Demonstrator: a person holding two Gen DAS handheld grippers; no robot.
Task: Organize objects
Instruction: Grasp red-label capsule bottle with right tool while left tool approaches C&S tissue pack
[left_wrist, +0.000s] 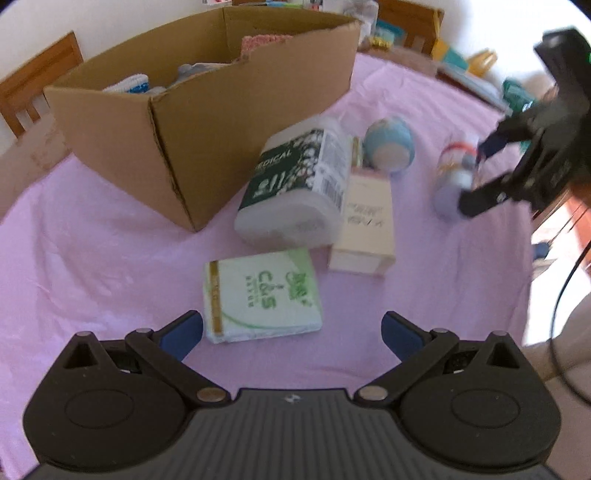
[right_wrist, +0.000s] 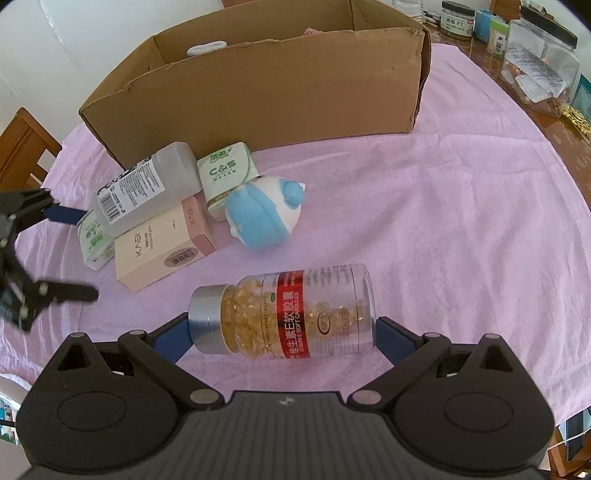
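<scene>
A cardboard box (left_wrist: 207, 122) stands at the back of the pink cloth, also in the right wrist view (right_wrist: 258, 88). In front lie a white medical bottle (left_wrist: 295, 184), a pink KASI carton (left_wrist: 364, 225), a green C&S tissue pack (left_wrist: 262, 295) and a blue-white toy (left_wrist: 388, 146). My left gripper (left_wrist: 291, 332) is open, just short of the tissue pack. My right gripper (right_wrist: 282, 339) is open with its fingers at both ends of a lying capsule bottle (right_wrist: 284, 312) with a silver cap; whether they touch it I cannot tell. The right gripper shows blurred in the left wrist view (left_wrist: 480, 173).
A second C&S pack (right_wrist: 227, 177) lies by the box. Jars and containers (right_wrist: 535, 66) crowd the wooden table beyond the cloth at right. Wooden chairs (left_wrist: 33, 85) stand behind the box. Soft items lie inside the box (left_wrist: 192, 74).
</scene>
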